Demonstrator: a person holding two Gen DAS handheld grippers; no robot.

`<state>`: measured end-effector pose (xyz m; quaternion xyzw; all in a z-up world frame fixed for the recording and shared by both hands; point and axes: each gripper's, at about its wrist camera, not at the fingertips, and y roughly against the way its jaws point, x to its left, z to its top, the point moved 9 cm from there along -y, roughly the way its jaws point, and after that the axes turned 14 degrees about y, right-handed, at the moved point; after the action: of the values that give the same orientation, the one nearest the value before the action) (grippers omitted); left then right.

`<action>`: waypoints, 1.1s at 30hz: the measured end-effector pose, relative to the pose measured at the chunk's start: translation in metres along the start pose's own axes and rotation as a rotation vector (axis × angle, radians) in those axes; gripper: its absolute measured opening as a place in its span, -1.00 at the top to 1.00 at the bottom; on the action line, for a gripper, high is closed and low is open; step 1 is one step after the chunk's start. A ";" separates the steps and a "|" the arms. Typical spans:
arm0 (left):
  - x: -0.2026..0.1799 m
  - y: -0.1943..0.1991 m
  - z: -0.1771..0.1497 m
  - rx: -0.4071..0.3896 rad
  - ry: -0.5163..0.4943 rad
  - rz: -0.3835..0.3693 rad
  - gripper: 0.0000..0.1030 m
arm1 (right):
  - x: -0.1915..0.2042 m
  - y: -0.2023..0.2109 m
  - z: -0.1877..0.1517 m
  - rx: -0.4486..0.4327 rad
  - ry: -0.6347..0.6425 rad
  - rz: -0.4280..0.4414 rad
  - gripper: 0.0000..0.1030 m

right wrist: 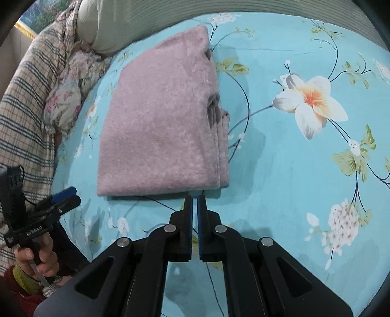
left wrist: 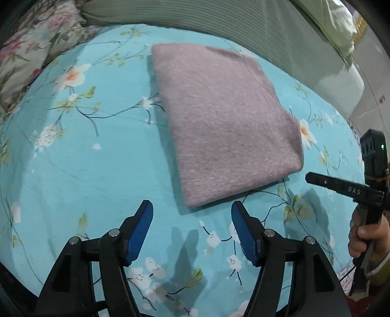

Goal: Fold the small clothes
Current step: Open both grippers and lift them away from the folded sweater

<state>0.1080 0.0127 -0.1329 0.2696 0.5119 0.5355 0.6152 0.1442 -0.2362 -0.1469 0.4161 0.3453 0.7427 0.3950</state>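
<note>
A fuzzy pink garment (left wrist: pixel 224 122) lies folded into a neat rectangle on the blue floral bedsheet (left wrist: pixel 85 158). In the right wrist view it (right wrist: pixel 160 126) shows stacked layers along its right edge. My left gripper (left wrist: pixel 192 207) is open and empty, just short of the garment's near edge. My right gripper (right wrist: pixel 195 198) is shut on nothing, its tips just in front of the garment's near right corner. The right gripper also shows at the right edge of the left wrist view (left wrist: pixel 341 186). The left gripper also shows at the left edge of the right wrist view (right wrist: pixel 64 195).
A floral pillow (left wrist: pixel 29 48) lies at the far left. A green ribbed blanket (left wrist: pixel 219 14) runs along the back of the bed. A plaid cloth (right wrist: pixel 26 102) lies at the left in the right wrist view. Bare sheet (right wrist: pixel 292 170) spreads to the garment's right.
</note>
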 end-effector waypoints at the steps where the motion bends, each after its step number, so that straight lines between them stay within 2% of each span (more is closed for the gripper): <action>1: 0.002 0.003 0.001 -0.008 0.004 0.005 -0.32 | -0.003 0.001 0.007 -0.009 -0.010 -0.002 0.91; 2: 0.003 0.005 0.002 -0.013 0.006 0.007 -0.33 | -0.005 0.001 0.012 -0.017 -0.019 -0.004 0.89; 3: 0.003 0.007 0.003 -0.017 0.008 0.008 -0.35 | -0.009 0.001 0.021 -0.031 -0.035 -0.001 0.77; 6: 0.007 0.009 0.007 -0.027 0.011 0.016 -0.37 | -0.017 0.001 0.045 -0.089 -0.061 -0.033 -0.21; 7: 0.007 0.008 0.009 -0.027 0.015 0.017 -0.37 | -0.019 0.001 0.052 -0.107 -0.061 -0.044 -0.22; 12: 0.004 -0.002 0.027 -0.032 0.041 0.024 -0.37 | -0.027 -0.019 0.094 -0.125 -0.052 -0.024 -0.22; 16: -0.004 -0.017 0.050 -0.040 0.060 0.026 -0.37 | -0.041 -0.047 0.120 -0.108 -0.098 0.009 -0.16; 17: -0.006 -0.020 0.056 -0.040 0.067 0.023 -0.37 | -0.043 -0.055 0.123 -0.095 -0.116 0.033 -0.04; 18: -0.010 -0.025 0.063 -0.041 0.076 0.014 -0.37 | -0.041 -0.061 0.123 -0.074 -0.135 0.080 0.46; 19: -0.012 -0.028 0.068 -0.041 0.081 0.012 -0.37 | -0.040 -0.058 0.125 -0.084 -0.137 0.083 0.52; 22: -0.017 -0.040 0.082 -0.032 0.091 0.015 -0.37 | -0.029 -0.028 0.125 -0.193 -0.142 0.137 0.67; 24: -0.017 -0.043 0.087 -0.034 0.087 0.024 -0.37 | -0.039 -0.027 0.115 -0.183 -0.174 0.102 0.87; 26: -0.012 -0.049 0.087 -0.028 0.087 0.045 -0.37 | -0.049 -0.044 0.105 -0.128 -0.172 0.065 0.87; 29: -0.002 -0.065 0.081 0.019 0.107 0.065 -0.41 | -0.047 -0.050 0.107 -0.111 -0.137 0.040 0.83; 31: 0.001 -0.071 0.078 0.035 0.120 0.058 -0.41 | -0.044 -0.039 0.112 -0.102 -0.078 -0.055 0.68; 33: 0.002 -0.074 0.077 0.040 0.117 0.062 -0.41 | -0.039 -0.017 0.122 -0.152 -0.005 -0.144 0.68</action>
<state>0.2064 0.0101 -0.1733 0.2658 0.5491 0.5590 0.5616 0.2717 -0.2400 -0.1237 0.3610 0.3158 0.7354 0.4788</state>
